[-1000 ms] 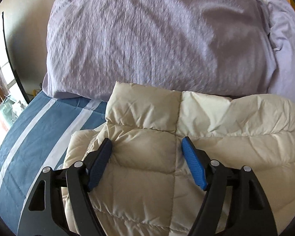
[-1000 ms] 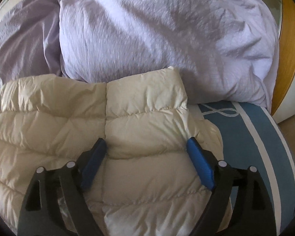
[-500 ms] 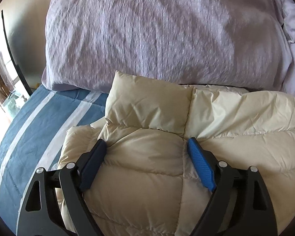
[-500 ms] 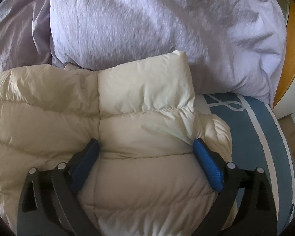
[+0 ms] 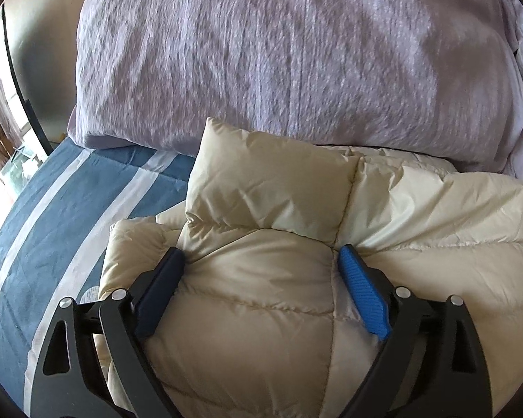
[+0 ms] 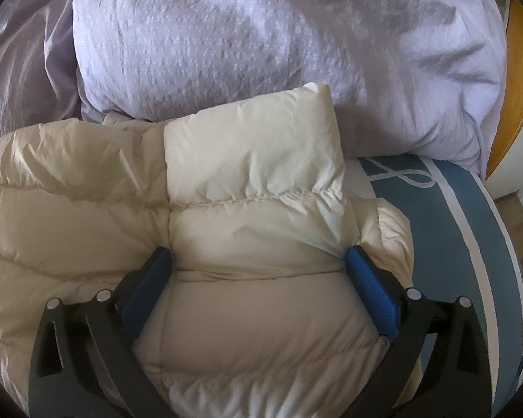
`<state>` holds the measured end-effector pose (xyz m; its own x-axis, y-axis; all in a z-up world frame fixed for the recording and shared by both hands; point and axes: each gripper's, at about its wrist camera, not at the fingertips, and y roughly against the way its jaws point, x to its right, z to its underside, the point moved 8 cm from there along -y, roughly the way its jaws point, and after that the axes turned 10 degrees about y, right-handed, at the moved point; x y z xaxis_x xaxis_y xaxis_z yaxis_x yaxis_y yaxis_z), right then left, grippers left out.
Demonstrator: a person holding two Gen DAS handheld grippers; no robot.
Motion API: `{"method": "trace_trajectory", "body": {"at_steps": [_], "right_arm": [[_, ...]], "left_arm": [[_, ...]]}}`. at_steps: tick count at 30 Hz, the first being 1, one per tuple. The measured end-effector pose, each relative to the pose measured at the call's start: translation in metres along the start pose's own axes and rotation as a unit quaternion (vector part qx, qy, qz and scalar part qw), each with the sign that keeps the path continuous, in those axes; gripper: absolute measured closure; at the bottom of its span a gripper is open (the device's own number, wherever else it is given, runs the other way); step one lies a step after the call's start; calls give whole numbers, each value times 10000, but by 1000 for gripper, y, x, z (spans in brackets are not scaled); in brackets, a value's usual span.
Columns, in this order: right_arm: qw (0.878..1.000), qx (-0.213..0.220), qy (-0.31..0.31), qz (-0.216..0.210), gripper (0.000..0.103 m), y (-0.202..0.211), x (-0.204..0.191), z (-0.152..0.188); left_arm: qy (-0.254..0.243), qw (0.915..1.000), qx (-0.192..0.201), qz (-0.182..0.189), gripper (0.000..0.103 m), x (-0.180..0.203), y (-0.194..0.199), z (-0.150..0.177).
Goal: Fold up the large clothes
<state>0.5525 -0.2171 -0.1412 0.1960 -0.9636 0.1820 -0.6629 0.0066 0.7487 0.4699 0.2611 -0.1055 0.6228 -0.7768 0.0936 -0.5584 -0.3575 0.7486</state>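
Observation:
A cream quilted down jacket lies on the bed with its collar end against the pillows. My left gripper straddles a puffed section near the jacket's left edge. Its jaws are opening, and the padding bulges between the blue pads and brushes them. In the right wrist view the same jacket fills the lower frame. My right gripper straddles the section near the jacket's right edge. Its jaws are opening too, with padding swelling between the pads.
Two lilac pillows lie just behind the jacket. A blue bedspread with white stripes shows on either side. A wooden headboard rises at the far right, and a window is at the far left.
Both grippers have spread wider and sunk closer onto the jacket, edging toward the pillows. The padding now bulges up between each pair of pads.

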Motion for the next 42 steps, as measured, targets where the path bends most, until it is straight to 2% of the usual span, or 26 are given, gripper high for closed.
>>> {"method": "trace_trajectory", "body": {"at_steps": [3,6,9,14,19,27,36,42], "right_arm": [[9999,75,-67,10,4,2,7,-3],[9998,101,-84,148,4,20,10,-3],[9987,475,-121,-162,4,52,-2,-11],[9950,734,-74,-667,3,77,-42,-29],[9930,963,51,-685,3,78,-84,-46],[9959,668,190,-573,3,48,-106,-45],[9975,303,141,-623,2,20,-112,-35],[9987,207,273,-390,2,13,-114,-32]], "left_arm": [[-81,9999,25,-80,10,1,1,1],[-133,9997,75,-174,11,2,18,4],[-96,9997,222,37,11,10,46,9],[-45,9980,335,534,10,48,78,18],[-294,9975,350,530,10,91,76,24],[-504,9976,454,148,10,102,54,30],[-597,9976,347,71,9,106,39,33],[-606,9979,209,58,7,107,30,36]]}}
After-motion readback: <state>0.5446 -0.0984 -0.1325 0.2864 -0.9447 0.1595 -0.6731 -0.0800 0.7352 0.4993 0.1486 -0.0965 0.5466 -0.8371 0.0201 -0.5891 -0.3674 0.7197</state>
